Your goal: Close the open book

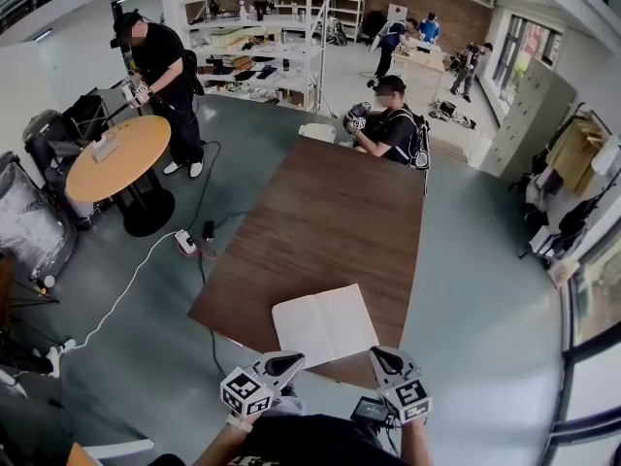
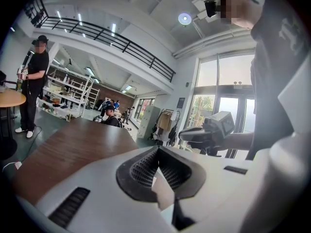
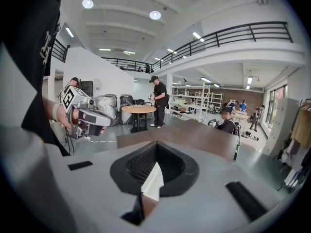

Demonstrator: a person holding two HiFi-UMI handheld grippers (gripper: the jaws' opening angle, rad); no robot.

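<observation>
A long brown table [image 1: 320,221] fills the middle of the head view, and a person [image 1: 393,124] is seated at its far end. The book [image 1: 325,325] is seen lying flat near the table's near edge, white surface up. Whether it is spread open or shut cannot be made out; only a faint line shows near its left side. The book is hidden in both gripper views by the grippers' own bodies. The left gripper [image 1: 294,359] and the right gripper [image 1: 378,353] are held just short of the book, apart from it. The jaws of each are seen pressed together with nothing held.
</observation>
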